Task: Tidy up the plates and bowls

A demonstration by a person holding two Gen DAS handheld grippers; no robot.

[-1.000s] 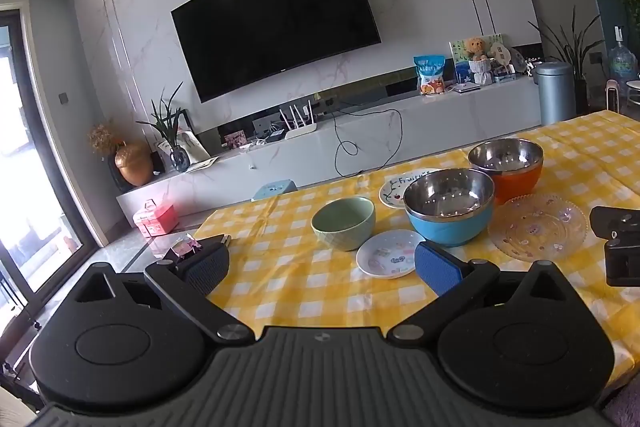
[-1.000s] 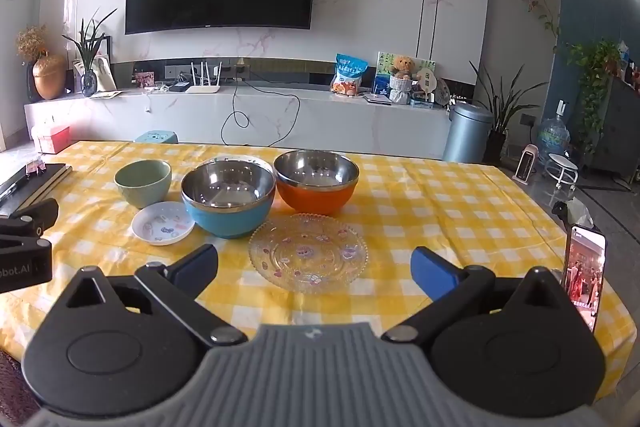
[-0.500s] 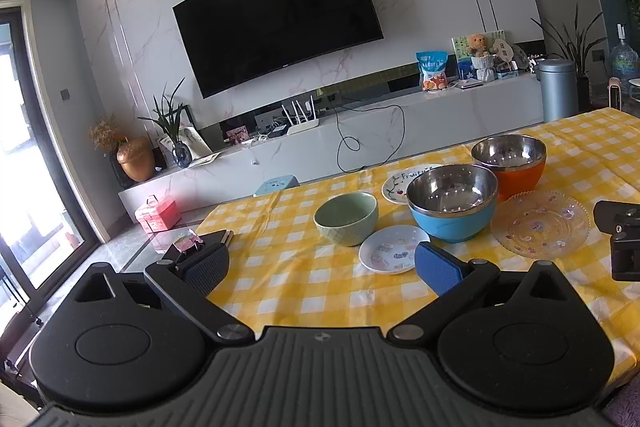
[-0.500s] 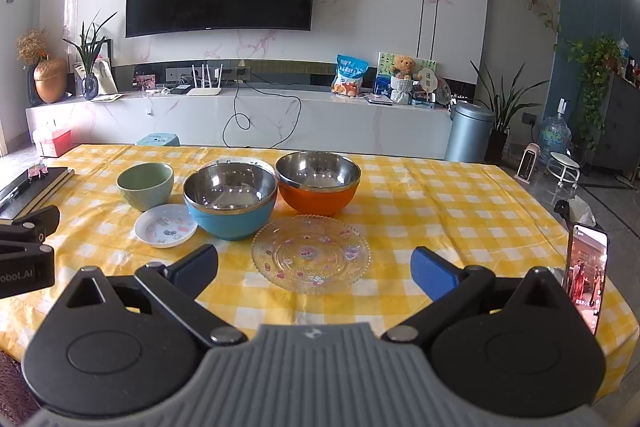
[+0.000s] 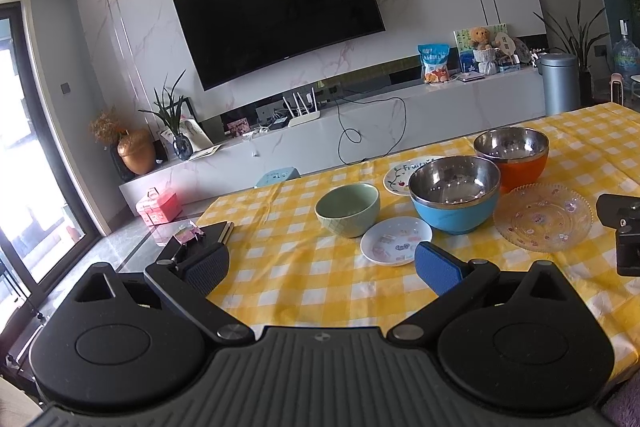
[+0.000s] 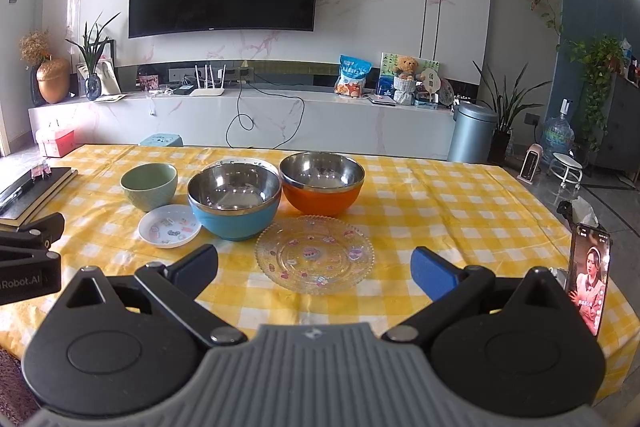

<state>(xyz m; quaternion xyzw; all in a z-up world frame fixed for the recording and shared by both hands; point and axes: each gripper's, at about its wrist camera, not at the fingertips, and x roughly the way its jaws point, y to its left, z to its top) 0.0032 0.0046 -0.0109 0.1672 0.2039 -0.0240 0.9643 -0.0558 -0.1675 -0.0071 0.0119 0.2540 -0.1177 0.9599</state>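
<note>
On the yellow checked tablecloth (image 6: 440, 203) stand a green bowl (image 6: 149, 186), a blue steel-lined bowl (image 6: 234, 205) and an orange steel-lined bowl (image 6: 322, 187). A small white saucer (image 6: 169, 225) lies in front of the green bowl, a clear glass plate (image 6: 315, 253) in front of the orange bowl, and a white printed plate (image 5: 404, 174) behind the blue bowl. My left gripper (image 5: 322, 265) is open and empty, short of the saucer (image 5: 396, 240). My right gripper (image 6: 315, 267) is open and empty, just short of the glass plate.
Dark books (image 6: 34, 187) lie at the table's left edge. A phone (image 6: 590, 277) stands upright at the right front edge. The left gripper's body shows at the left of the right wrist view (image 6: 28, 255). A TV console runs behind the table.
Both grippers have lifted slightly, so the dishes sit a little lower in view. Jaws stay open; no dish has moved.
</note>
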